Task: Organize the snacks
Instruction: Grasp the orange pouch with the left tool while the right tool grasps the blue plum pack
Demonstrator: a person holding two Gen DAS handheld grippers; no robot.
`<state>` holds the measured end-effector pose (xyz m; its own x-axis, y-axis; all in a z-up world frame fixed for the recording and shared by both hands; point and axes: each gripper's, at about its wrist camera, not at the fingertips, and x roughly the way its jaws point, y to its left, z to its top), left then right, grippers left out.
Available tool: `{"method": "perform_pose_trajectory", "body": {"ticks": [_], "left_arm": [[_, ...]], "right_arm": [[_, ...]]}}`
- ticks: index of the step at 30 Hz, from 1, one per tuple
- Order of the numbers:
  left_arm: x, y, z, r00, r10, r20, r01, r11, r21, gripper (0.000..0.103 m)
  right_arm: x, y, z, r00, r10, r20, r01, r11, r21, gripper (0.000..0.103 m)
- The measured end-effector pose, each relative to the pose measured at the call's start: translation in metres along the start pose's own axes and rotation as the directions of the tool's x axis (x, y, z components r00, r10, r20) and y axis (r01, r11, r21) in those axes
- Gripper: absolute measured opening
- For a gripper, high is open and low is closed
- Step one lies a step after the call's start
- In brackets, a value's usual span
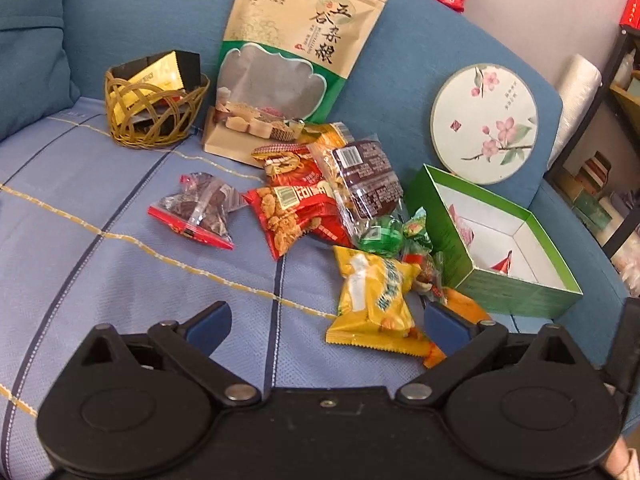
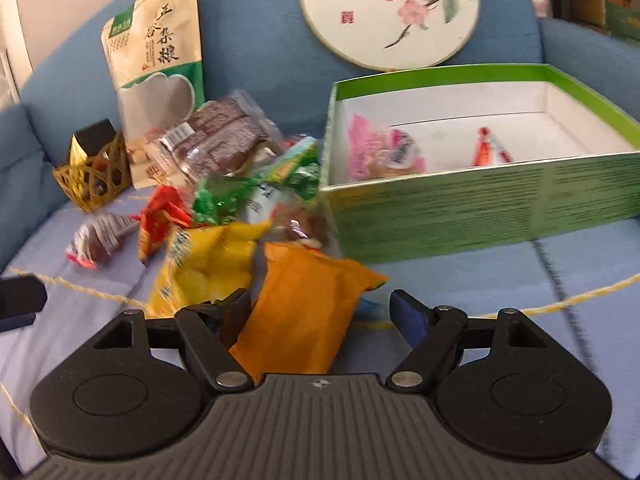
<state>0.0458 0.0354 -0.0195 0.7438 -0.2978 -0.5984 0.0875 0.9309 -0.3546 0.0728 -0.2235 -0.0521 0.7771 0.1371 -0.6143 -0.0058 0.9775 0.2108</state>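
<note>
A pile of snack packets lies on the blue sofa seat. It includes a yellow packet (image 1: 376, 300), red packets (image 1: 296, 216), a dark brown packet (image 1: 368, 180) and green candies (image 1: 384, 232). My left gripper (image 1: 326, 320) is open just short of the yellow packet, with nothing between its fingers. My right gripper (image 2: 322, 306) is open too, and an orange packet (image 2: 304, 308) lies between its fingers, close to the left one. The green box (image 2: 480, 200) stands open to the right, holding a pink packet (image 2: 384, 152) and a small red one (image 2: 488, 148).
A wicker basket (image 1: 154, 112) with a gold packet, a tall beige pouch (image 1: 296, 60) and a round floral lid (image 1: 486, 124) lean by the sofa back. A bag of dark dried fruit (image 1: 196, 210) lies left of the pile. Shelves stand at the far right.
</note>
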Motion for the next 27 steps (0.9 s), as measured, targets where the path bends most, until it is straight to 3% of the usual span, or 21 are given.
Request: {"method": "perform_pose_trajectory", "body": {"ticks": [4,9,12,13,14,17,19,21,23,25,27], "left_arm": [[0.007,-0.004,-0.002,1.0,-0.001,-0.025,0.002,1.0,0.013,0.103],[0.016,-0.015,0.003,0.999,-0.013,-0.034,0.014,0.998,0.059,0.103],[0.023,-0.02,0.004,0.998,-0.029,-0.052,0.032,0.998,0.061,0.103],[0.025,-0.021,0.003,0.997,-0.043,-0.064,0.046,0.997,0.057,0.103],[0.026,-0.022,0.002,0.995,-0.057,-0.076,0.061,0.997,0.053,0.103],[0.025,-0.024,-0.003,0.991,-0.094,-0.097,0.1,0.993,0.064,0.103],[0.024,-0.024,-0.003,0.986,-0.119,-0.115,0.127,0.99,0.067,0.103],[0.024,-0.023,-0.003,0.976,-0.166,-0.143,0.174,0.984,0.049,0.094],[0.025,-0.025,-0.002,0.965,-0.206,-0.162,0.214,0.976,0.034,0.091],[0.025,-0.03,-0.002,0.964,-0.207,-0.166,0.218,0.974,0.052,0.091],[0.026,-0.034,-0.003,0.965,-0.199,-0.172,0.215,0.973,0.081,0.091]], "right_arm": [[-0.009,0.003,0.004,0.999,0.037,0.015,-0.038,0.999,0.013,0.103],[-0.021,0.012,-0.011,1.0,0.001,0.021,0.0,1.0,-0.029,0.103],[-0.016,0.015,-0.022,1.0,0.01,-0.023,-0.011,0.999,-0.047,0.103],[-0.014,0.016,-0.023,0.999,0.023,-0.04,-0.026,0.998,-0.063,0.095],[-0.014,0.017,-0.022,0.998,0.048,-0.044,-0.051,0.996,-0.068,0.07],[-0.02,0.021,-0.023,0.993,0.115,-0.028,-0.117,0.986,-0.115,0.069],[-0.021,0.023,-0.027,0.982,0.18,-0.063,-0.187,0.973,-0.134,0.069],[-0.021,0.025,-0.032,0.973,0.217,-0.08,-0.226,0.966,-0.125,0.073],[-0.022,0.026,-0.032,0.963,0.257,-0.084,-0.267,0.954,-0.135,0.077],[-0.025,0.025,-0.03,0.962,0.262,-0.077,-0.271,0.951,-0.15,0.084],[-0.035,0.016,-0.025,0.975,0.222,-0.028,-0.224,0.963,-0.153,0.102]]}}
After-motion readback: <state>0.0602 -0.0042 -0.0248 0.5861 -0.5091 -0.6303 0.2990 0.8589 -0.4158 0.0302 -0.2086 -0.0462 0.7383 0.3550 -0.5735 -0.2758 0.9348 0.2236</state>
